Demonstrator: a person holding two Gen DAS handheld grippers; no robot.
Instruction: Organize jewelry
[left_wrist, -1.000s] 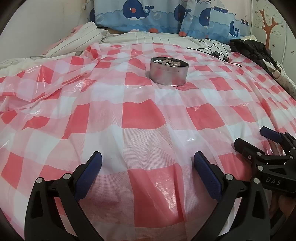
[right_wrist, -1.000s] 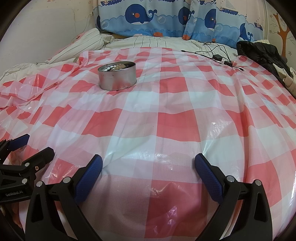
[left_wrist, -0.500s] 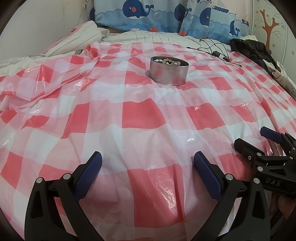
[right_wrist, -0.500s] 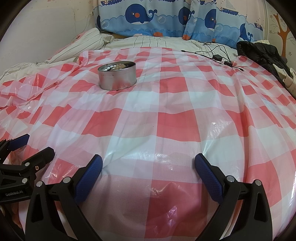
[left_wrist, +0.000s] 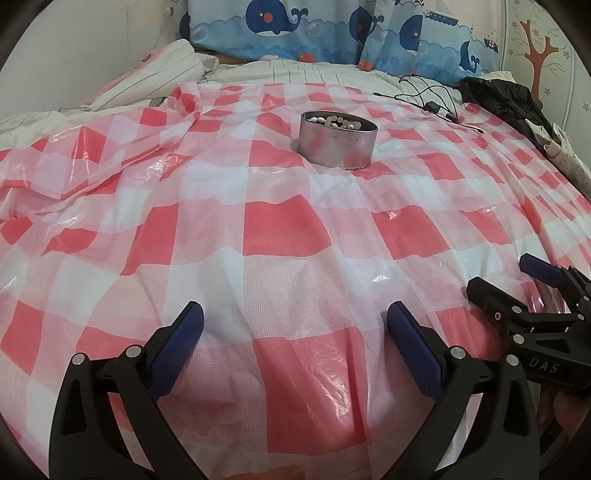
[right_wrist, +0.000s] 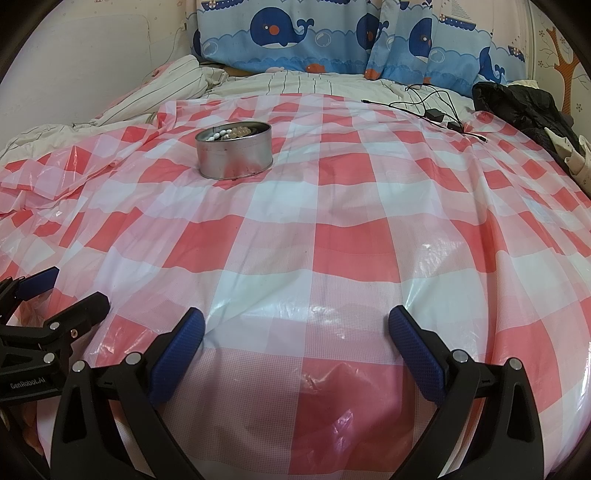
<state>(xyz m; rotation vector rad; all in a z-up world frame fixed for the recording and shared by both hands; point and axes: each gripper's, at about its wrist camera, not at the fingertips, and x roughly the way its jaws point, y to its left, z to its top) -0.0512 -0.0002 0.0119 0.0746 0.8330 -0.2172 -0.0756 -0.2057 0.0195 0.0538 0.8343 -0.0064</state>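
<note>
A round silver tin (left_wrist: 338, 139) with white and pale beaded jewelry (left_wrist: 337, 122) inside stands on the red-and-white checked plastic sheet (left_wrist: 280, 229) over the bed. It also shows in the right wrist view (right_wrist: 234, 149), far ahead to the left. My left gripper (left_wrist: 294, 325) is open and empty, low over the near part of the sheet. My right gripper (right_wrist: 296, 328) is open and empty, beside the left one. Each gripper shows at the other view's edge: the right gripper (left_wrist: 517, 295) and the left gripper (right_wrist: 66, 295).
Whale-print pillows (right_wrist: 332, 37) and a striped blanket (right_wrist: 177, 92) lie at the head of the bed. Black cables with a small adapter (right_wrist: 432, 112) and a black jacket (right_wrist: 524, 107) lie at the far right.
</note>
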